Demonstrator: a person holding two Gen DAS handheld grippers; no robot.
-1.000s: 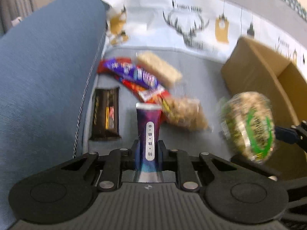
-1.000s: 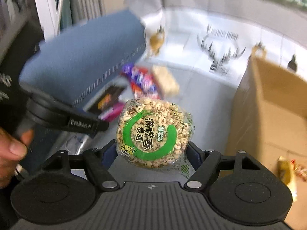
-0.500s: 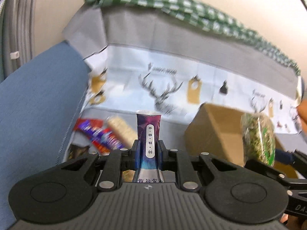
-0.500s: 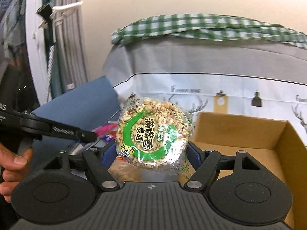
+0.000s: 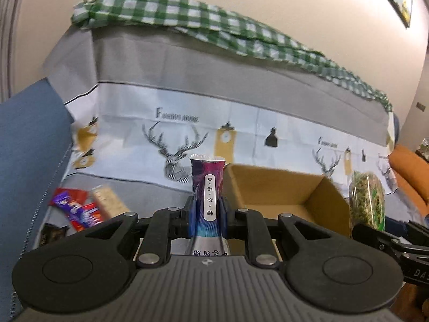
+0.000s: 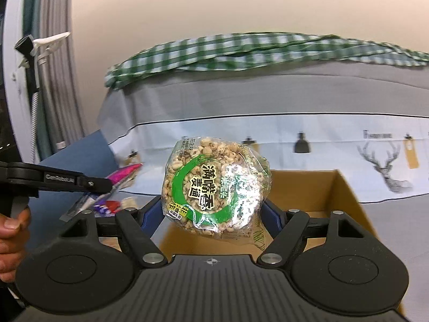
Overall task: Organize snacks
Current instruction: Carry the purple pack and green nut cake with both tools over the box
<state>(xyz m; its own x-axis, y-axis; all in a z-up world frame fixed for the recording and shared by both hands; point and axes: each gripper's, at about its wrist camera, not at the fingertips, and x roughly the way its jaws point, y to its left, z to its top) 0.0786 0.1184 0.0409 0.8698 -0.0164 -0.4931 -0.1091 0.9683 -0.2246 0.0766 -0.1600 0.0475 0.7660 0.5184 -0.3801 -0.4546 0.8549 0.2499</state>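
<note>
My right gripper (image 6: pixel 214 209) is clamped on a round puffed-grain cake (image 6: pixel 214 187) in clear wrap, held upright between the blue pads, over the near edge of the open cardboard box (image 6: pixel 343 193). Its green ring label carries big Chinese characters, 满嘴香, with smaller ones I can't read cleanly; glare washes out its right side. From my left camera the same cake (image 5: pixel 366 198) shows edge-on and blurred, at the box's (image 5: pixel 281 187) right wall.

My left gripper (image 5: pixel 206 209) is squeezed tight on a slim purple snack packet (image 5: pixel 207 187), standing upright between the fingers, just left of the box's near left corner. A white vertical strip on it bears small characters too fine to read, and its lower end disappears behind the gripper body.

Left of that, loose snacks lie on the grey seat: a purple-and-red wrapper (image 5: pixel 75 209), a pale bar (image 5: pixel 107 201), and a dark packet (image 5: pixel 52 234) mostly cut off by my gripper. Behind is a deer-print cover (image 5: pixel 174 147) with a printed word too blurred to read, topped by a green checked cloth (image 5: pixel 187 18).
</note>
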